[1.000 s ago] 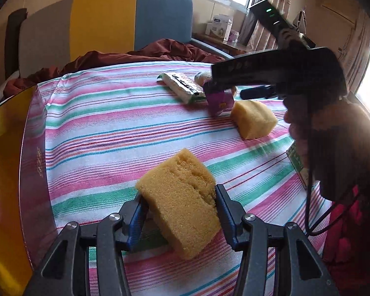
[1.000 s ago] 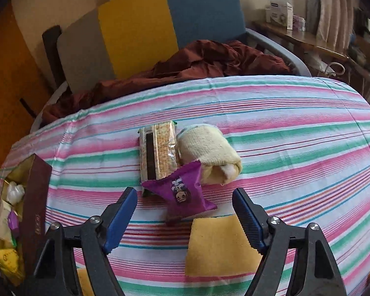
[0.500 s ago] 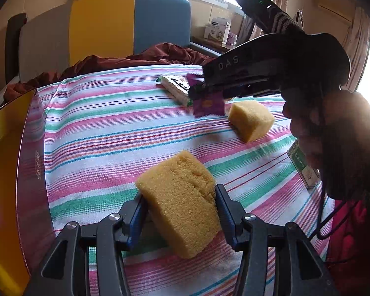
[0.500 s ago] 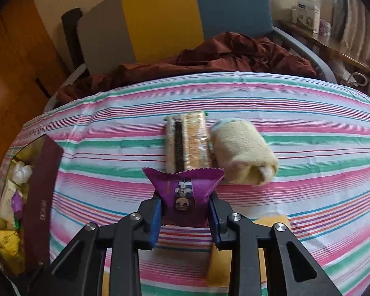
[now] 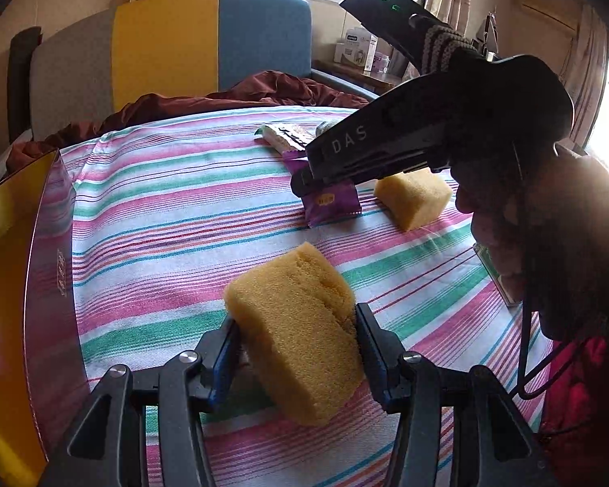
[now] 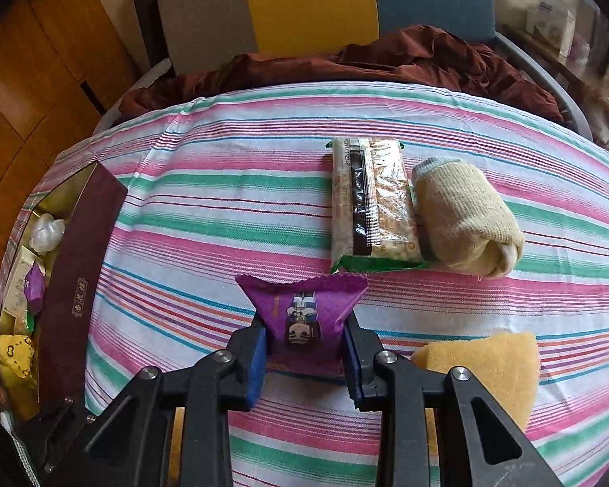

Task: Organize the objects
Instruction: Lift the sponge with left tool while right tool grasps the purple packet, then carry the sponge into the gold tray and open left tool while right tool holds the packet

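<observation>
A yellow sponge [image 5: 300, 332] sits between the fingers of my left gripper [image 5: 298, 349], which is shut on it just above the striped tablecloth. My right gripper [image 6: 304, 349] is shut on a purple snack packet [image 6: 304, 308], held above the cloth; the left wrist view shows the right gripper [image 5: 308, 180] with the same purple packet [image 5: 331, 203] hanging from it. A second yellow sponge [image 5: 412, 197] [image 6: 483, 369] lies on the cloth beside it. Further back lie a clear-wrapped biscuit pack [image 6: 371, 207] and a rolled cream sock [image 6: 465, 221].
A dark maroon box [image 6: 79, 284] with a gold inside stands open at the left table edge, with several small items in it. A multicoloured chair [image 6: 312, 4] with a dark red cloth [image 6: 385, 61] stands behind the table. A person's hand [image 5: 548, 251] holds the right gripper.
My right gripper closed on the purple packet and lifted it off the cloth, then moved it left and nearer. The left gripper kept still with its sponge.
</observation>
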The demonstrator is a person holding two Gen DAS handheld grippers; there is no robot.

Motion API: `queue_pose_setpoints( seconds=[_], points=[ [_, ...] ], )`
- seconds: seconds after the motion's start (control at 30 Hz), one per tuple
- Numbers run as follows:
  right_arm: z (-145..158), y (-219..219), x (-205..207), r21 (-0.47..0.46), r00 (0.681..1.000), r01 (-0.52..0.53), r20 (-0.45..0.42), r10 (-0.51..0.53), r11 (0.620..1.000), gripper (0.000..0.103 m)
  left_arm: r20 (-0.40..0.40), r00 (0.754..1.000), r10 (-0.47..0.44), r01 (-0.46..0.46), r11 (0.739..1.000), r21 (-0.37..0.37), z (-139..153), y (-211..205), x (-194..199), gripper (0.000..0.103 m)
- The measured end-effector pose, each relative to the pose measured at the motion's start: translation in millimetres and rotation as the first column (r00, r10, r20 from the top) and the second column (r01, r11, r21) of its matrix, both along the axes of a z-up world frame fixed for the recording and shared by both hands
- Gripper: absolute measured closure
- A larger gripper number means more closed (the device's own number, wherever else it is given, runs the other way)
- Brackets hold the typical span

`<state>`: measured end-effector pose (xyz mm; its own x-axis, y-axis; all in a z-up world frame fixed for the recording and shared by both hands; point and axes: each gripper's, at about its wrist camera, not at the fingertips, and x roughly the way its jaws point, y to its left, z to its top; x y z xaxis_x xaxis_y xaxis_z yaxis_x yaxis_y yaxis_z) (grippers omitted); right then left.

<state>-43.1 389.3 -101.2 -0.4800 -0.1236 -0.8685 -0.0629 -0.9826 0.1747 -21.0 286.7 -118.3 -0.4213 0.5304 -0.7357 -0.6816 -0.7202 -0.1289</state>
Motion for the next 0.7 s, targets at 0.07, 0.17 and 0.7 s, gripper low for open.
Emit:
queue_pose_setpoints(
  seconds=[0.07, 0.17, 0.7],
  points=[
    [0.0, 0.9, 0.3, 0.001, 1.000, 0.000, 0.001, 0.000, 1.000, 0.071, -0.002, 1.000, 0.000, 0.000, 1.000, -0.001, 0.2, 0.4, -0.1, 0.049],
    [-0.7, 0.3, -0.4, 0.005, 1.000, 0.000, 0.003, 0.000, 1.000, 0.071, -0.004, 1.000, 0.000, 0.000, 1.000, -0.003, 0.2, 1.2, 0.5, 0.049],
    [-5.9, 0.4, -2.8, 0.038, 1.000, 0.008, 0.018, -0.009, 0.999, 0.073, 0.004, 1.000, -0.003, 0.003, 1.000, 0.002, 1.1, -0.4, 0.8, 0.050]
  ],
)
